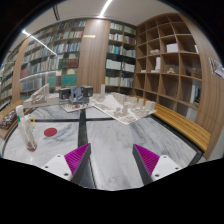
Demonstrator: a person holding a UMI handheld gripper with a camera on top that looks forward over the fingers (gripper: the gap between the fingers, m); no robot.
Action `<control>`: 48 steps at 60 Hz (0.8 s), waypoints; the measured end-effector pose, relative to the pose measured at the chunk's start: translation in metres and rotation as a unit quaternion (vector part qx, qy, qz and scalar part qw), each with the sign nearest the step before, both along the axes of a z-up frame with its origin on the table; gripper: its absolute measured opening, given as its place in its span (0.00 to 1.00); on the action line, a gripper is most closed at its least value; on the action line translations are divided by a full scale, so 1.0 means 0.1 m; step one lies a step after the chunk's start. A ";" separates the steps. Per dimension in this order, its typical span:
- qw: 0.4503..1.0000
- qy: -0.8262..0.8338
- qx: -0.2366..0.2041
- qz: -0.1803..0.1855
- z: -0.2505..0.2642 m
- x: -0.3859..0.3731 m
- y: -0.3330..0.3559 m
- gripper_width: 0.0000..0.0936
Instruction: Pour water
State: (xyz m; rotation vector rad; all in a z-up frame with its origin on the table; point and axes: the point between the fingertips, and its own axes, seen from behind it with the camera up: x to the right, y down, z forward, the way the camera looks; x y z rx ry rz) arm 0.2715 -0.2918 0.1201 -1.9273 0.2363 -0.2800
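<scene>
My gripper (112,150) is open, its two magenta-padded fingers (78,156) spread wide with nothing between them, held above a grey marbled table (110,135). A clear tall vessel, a bottle or a glass (27,130), stands upright on the table ahead and far to the left of the fingers. A flat red round thing (50,131) lies just right of it. I cannot tell whether the vessel holds water.
A cluster of small objects (78,96) stands at the table's far side, with white sheets or trays (122,106) to its right. A wooden bench (180,122) runs along the right. Bookshelves (165,60) line the walls behind.
</scene>
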 end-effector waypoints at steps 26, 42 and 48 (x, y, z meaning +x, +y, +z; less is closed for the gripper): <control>0.998 -0.028 -0.052 0.019 -0.43 -0.78 -0.73 0.92; 0.994 0.009 -0.026 0.110 -0.43 -2.48 -0.33 0.92; 0.991 0.007 -0.016 0.134 -0.42 -2.96 0.05 0.91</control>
